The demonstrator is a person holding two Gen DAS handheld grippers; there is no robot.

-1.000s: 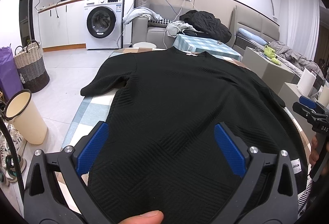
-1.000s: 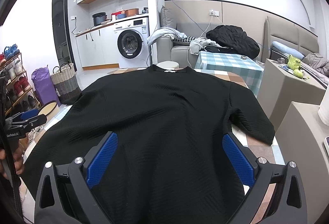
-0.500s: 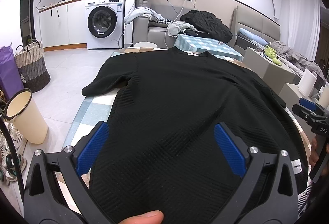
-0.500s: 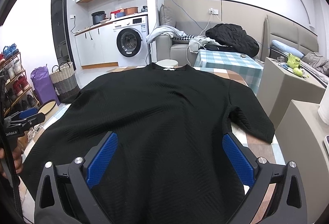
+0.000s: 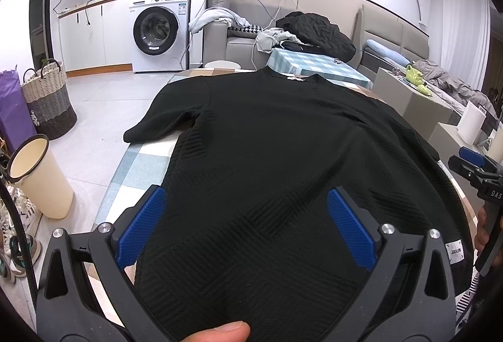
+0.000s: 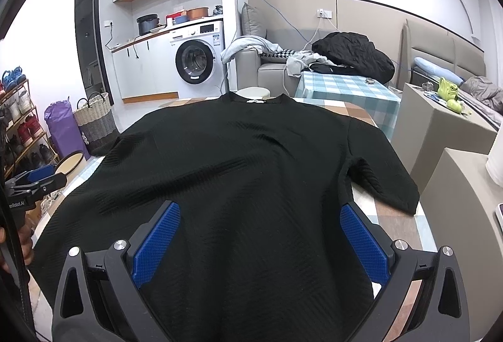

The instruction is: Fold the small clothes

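We are in a small lived-in home, kitchen and lounge in one room. We see a washing machine (image 6: 194, 60) under a counter with pots, a grey sofa (image 6: 270, 68) heaped with clothes, and a shoe rack (image 6: 19, 122).

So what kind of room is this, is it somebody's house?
Most likely a small flat, with living room and kitchen corner in one. There's a washing machine under a counter with pots, and a grey sofa piled with clothes. A black top lies spread on the table for folding.

Sweater (image 5: 283, 169) flat on table (image 5: 138, 162), collar far.
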